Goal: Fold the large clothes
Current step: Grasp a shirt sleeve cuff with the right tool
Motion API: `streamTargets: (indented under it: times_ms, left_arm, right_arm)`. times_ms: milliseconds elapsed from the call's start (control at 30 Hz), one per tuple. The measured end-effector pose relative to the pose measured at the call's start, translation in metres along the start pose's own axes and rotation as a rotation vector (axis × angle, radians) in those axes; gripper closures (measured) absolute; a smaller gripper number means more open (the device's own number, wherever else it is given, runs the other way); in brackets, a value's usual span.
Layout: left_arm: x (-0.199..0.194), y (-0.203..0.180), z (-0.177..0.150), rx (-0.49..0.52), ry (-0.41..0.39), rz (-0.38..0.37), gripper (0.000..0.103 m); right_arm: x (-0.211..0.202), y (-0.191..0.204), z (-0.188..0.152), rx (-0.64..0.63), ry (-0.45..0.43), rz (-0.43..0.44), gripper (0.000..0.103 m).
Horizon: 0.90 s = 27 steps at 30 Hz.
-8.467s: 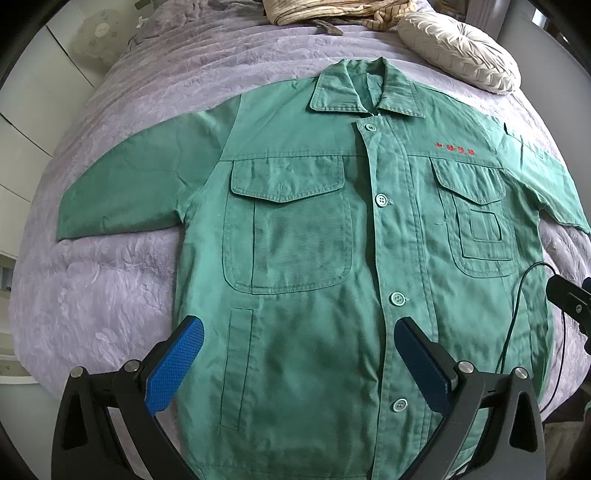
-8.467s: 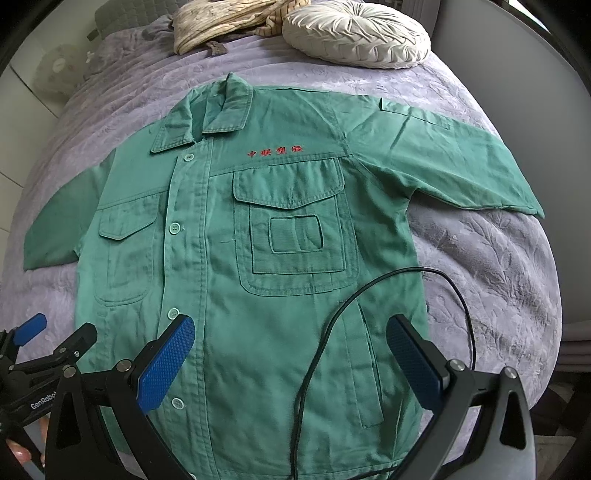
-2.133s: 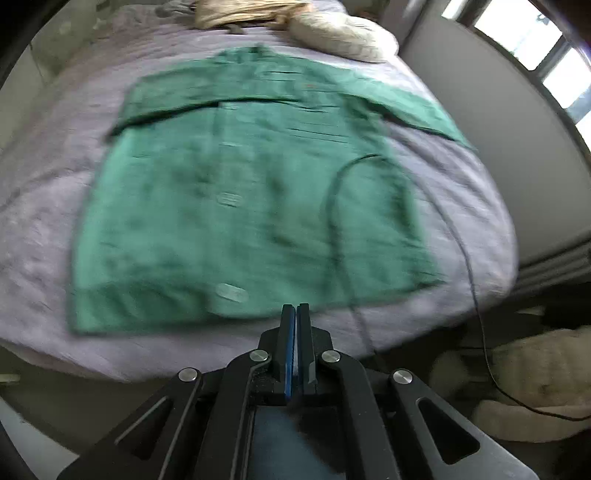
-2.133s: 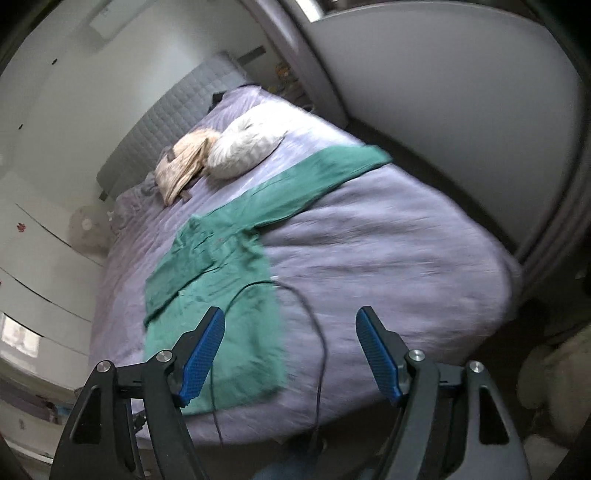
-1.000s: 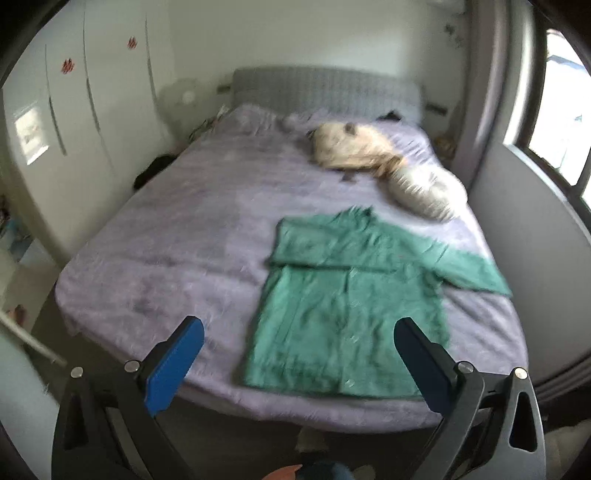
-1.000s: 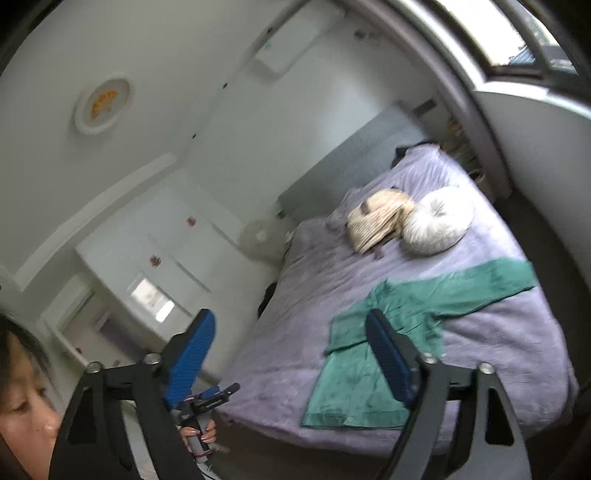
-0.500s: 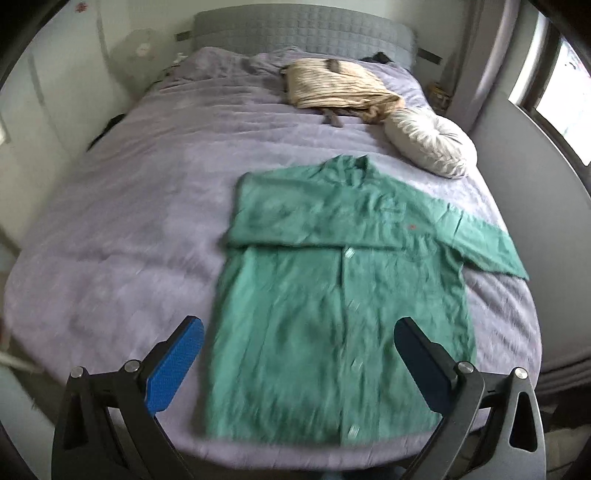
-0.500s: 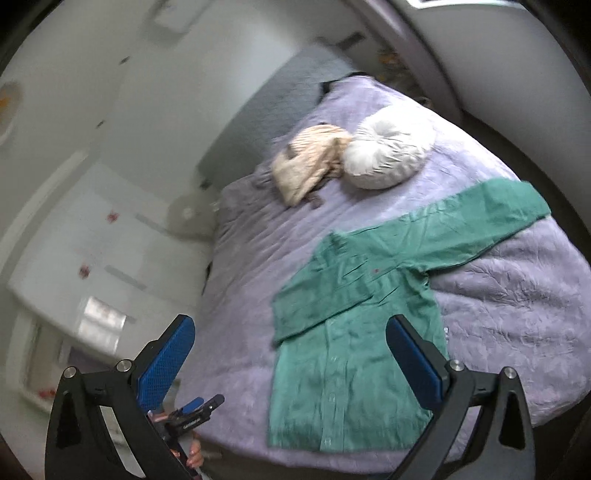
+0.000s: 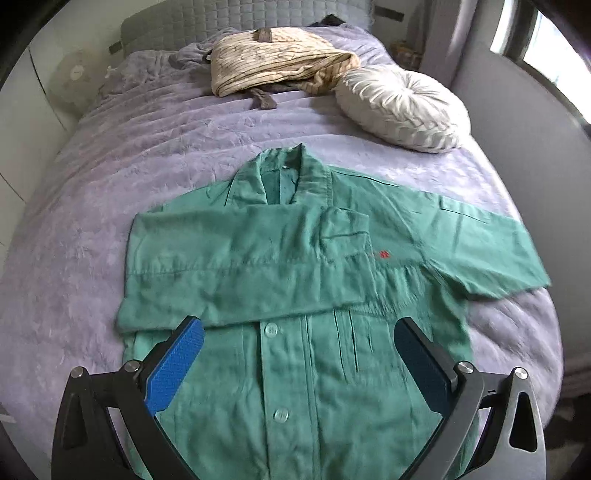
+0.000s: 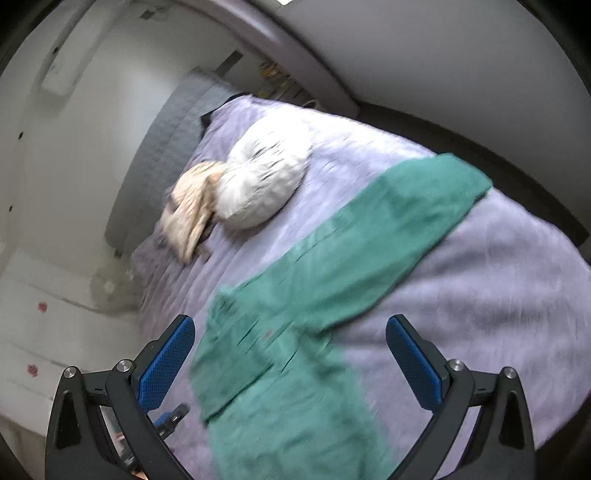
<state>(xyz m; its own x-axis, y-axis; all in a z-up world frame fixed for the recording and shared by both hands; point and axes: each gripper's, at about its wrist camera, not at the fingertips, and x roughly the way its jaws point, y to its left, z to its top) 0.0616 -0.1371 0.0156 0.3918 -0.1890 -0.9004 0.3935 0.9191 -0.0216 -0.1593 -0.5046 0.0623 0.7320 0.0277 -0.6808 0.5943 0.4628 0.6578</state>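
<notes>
A green button-up work shirt (image 9: 306,354) lies face up on the lilac bedspread (image 9: 155,147). Its left sleeve (image 9: 236,266) is folded across the chest, and its right sleeve (image 9: 484,243) stretches out sideways. My left gripper (image 9: 299,354) hovers open above the shirt's button placket, nothing between its blue pads. In the blurred right wrist view the shirt (image 10: 291,369) runs diagonally, its outstretched sleeve (image 10: 399,225) pointing to the upper right. My right gripper (image 10: 291,358) stands wide open above the shirt's shoulder area, holding nothing.
A round white cushion (image 9: 402,107) and a folded beige striped cloth (image 9: 277,59) lie near the grey headboard (image 9: 236,14). A wall (image 9: 524,140) runs along the bed's right side, white wardrobes (image 10: 44,314) along the left. The other gripper's tip (image 10: 173,415) shows at the lower left.
Both grippers have dropped toward the bed and closer to the shirt, which now fills more of each view. The right view swung from the ceiling down to the bed. Both stay open.
</notes>
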Motion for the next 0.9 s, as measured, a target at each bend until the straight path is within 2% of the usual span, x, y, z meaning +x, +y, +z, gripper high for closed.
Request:
streamTargets:
  times_ms: [133,233,300,400,533,600,633,667,700,767,900]
  left_arm:
    - [0.008,-0.023,0.008,0.011,0.043,0.014,0.0]
    - [0.037,-0.04,0.007,-0.011,0.102,0.031,0.0]
    - [0.054,-0.052,0.005,-0.049,0.137,0.03,0.0]
    - [0.068,-0.073,0.001,-0.063,0.158,0.012,0.0]
    - [0.073,-0.106,-0.002,0.019,0.147,0.037,0.0]
    - [0.071,-0.115,-0.003,0.045,0.133,0.036,0.0]
    - [0.07,-0.117,-0.003,0.05,0.127,0.031,0.0]
    - [0.069,-0.117,-0.002,0.053,0.123,0.025,0.0]
    - [0.068,-0.117,-0.002,0.055,0.121,0.021,0.0]
    - [0.067,-0.111,-0.001,0.052,0.118,0.025,0.0]
    - [0.065,-0.087,0.008,0.023,0.104,0.014,0.0]
  right_arm:
    - [0.057,-0.064,0.055,0.049,0.013,-0.116,0.0]
    - [0.108,-0.123,0.074,0.16,0.078,-0.156,0.0]
    - [0.133,-0.148,0.078,0.186,0.113,-0.205,0.0]
    - [0.158,-0.17,0.083,0.205,0.124,-0.16,0.0]
    - [0.17,-0.177,0.102,0.243,0.066,-0.044,0.003]
    - [0.172,-0.182,0.108,0.299,0.044,-0.005,0.021]
    - [0.174,-0.188,0.112,0.347,0.042,0.021,0.044]
    - [0.175,-0.194,0.113,0.386,0.038,0.047,0.081]
    - [0.177,-0.199,0.114,0.431,0.034,0.078,0.099]
    - [0.178,-0.202,0.113,0.498,0.025,0.148,0.098]
    - [0.172,-0.16,0.119,0.393,0.014,0.261,0.098]
